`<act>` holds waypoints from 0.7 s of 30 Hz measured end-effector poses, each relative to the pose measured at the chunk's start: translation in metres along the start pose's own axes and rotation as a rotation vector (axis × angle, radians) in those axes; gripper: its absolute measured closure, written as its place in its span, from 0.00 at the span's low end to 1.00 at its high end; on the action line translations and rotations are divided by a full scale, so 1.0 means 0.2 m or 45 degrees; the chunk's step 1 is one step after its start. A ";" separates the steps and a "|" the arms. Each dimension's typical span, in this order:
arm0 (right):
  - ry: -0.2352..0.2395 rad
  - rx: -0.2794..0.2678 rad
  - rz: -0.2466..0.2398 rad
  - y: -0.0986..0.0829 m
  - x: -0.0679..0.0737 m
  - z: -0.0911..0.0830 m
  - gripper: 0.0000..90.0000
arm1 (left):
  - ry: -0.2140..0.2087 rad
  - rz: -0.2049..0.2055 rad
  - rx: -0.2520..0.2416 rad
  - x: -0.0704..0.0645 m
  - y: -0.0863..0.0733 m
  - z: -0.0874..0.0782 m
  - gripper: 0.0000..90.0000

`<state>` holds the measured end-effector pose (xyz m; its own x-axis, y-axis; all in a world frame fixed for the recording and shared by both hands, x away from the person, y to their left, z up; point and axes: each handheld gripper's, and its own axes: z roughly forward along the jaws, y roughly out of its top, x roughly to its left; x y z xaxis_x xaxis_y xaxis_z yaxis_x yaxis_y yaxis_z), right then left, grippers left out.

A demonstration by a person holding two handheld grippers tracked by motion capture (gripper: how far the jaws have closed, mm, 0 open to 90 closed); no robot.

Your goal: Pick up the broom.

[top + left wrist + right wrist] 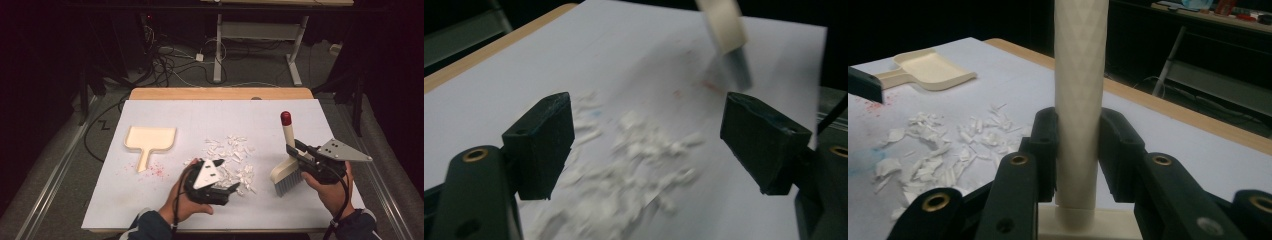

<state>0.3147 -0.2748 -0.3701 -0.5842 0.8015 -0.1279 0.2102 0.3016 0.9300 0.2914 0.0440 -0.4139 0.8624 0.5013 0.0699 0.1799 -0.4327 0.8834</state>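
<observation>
Cream hand brush (287, 165) with grey bristles and a red-capped handle stands on the right of the white-covered bench (165, 112), bristles down near the front edge, handle tilted away. Right claw (295, 150) is clamped on the handle low down, just above the brush head; the right hand (330, 187) holds it from the front right, grey plate on top. Left claw (225, 192) is spread wide, holding nothing, over the near edge of the white paper scraps (230, 155) mid-bench, pointing right toward the brush. Cream dustpan (149, 140) lies well apart at left, handle toward the person, red specks beside it. Right claw view shows the handle's diamond texture (1080, 75) between both jaws. Left claw view shows blurred scraps (634, 160) between its jaws and the brush bristles (736, 62) beyond.
</observation>
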 end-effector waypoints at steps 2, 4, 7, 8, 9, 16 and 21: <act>-0.003 -0.008 -0.003 0.00 0.02 0.00 0.80 | -0.061 0.017 -0.014 -0.05 0.06 0.07 0.23; 0.013 0.008 -0.018 0.01 0.05 0.01 0.80 | -0.096 0.016 -0.029 -0.10 0.10 0.15 0.24; 0.065 0.010 0.016 0.02 0.09 0.02 0.80 | -0.132 -0.006 -0.027 -0.14 0.12 0.27 0.26; 0.064 0.001 0.009 0.02 0.11 0.02 0.80 | -0.144 -0.024 -0.023 -0.15 0.12 0.30 0.26; 0.060 -0.007 -0.004 0.02 0.13 0.02 0.80 | -0.155 -0.032 -0.018 -0.16 0.12 0.33 0.28; 0.098 -0.028 -0.052 0.03 0.22 0.01 0.79 | -0.225 -0.107 -0.079 -0.10 0.08 0.32 0.65; 0.119 -0.055 -0.031 0.05 0.22 -0.02 0.79 | -0.209 -0.122 -0.076 -0.05 0.08 0.27 0.72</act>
<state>0.2876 -0.2385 -0.3642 -0.6596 0.7420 -0.1203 0.1620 0.2966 0.9412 0.3113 -0.0077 -0.4253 0.9092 0.4068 -0.0883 0.2409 -0.3412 0.9086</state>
